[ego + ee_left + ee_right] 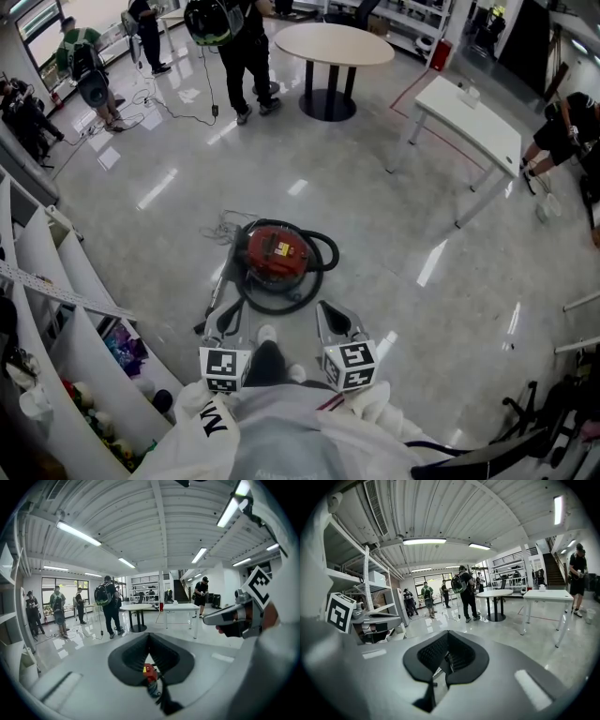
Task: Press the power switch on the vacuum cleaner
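Note:
A red canister vacuum cleaner [277, 255] sits on the glossy floor ahead of me, with its black hose [319, 251] looped round it. My left gripper [228, 323] hangs just short of its near left side. My right gripper [336, 322] hangs near its right side. Neither touches it. In the left gripper view the jaw tips meet at the left gripper [149, 637], and the red vacuum [150, 672] shows through the gap below them. In the right gripper view the jaws of the right gripper [447, 633] also meet, with nothing held. I cannot make out the power switch.
White shelving [56, 309] with small items runs along my left. A round table [334, 42] and a white rectangular table [469, 117] stand farther off. Several people [234, 28] stand at the back, with cables [159, 103] on the floor near them.

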Demonstrator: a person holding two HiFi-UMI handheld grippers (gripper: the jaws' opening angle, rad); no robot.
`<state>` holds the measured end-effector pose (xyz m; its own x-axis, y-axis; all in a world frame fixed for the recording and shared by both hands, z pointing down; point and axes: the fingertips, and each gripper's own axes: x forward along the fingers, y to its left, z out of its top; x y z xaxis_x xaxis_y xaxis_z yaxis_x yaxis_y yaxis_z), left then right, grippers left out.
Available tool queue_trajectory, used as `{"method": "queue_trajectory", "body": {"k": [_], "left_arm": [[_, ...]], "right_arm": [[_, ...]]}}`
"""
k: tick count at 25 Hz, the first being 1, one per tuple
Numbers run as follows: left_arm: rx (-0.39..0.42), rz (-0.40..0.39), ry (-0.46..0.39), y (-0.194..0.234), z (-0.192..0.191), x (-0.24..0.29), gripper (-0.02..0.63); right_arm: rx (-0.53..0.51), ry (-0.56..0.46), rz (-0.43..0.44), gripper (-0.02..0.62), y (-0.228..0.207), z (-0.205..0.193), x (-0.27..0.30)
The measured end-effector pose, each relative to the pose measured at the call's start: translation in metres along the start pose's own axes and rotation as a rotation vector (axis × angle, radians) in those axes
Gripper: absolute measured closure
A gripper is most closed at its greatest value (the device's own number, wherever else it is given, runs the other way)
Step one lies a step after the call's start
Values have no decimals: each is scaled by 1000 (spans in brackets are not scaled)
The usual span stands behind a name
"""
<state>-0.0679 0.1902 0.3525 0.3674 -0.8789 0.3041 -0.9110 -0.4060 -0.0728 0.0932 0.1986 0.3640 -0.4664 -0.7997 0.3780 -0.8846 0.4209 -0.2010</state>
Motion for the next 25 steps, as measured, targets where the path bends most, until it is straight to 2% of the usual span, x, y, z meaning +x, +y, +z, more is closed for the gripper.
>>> {"method": "queue_trajectory", "body": {"k": [6,25], "left_arm": [[-15,2,16,15,-6,14,606],[-29,-61,44,60,3,89,606]], "right_arm": [[-2,23,4,595,0,0,19],[11,66,-40,595,-18,26,91]]}}
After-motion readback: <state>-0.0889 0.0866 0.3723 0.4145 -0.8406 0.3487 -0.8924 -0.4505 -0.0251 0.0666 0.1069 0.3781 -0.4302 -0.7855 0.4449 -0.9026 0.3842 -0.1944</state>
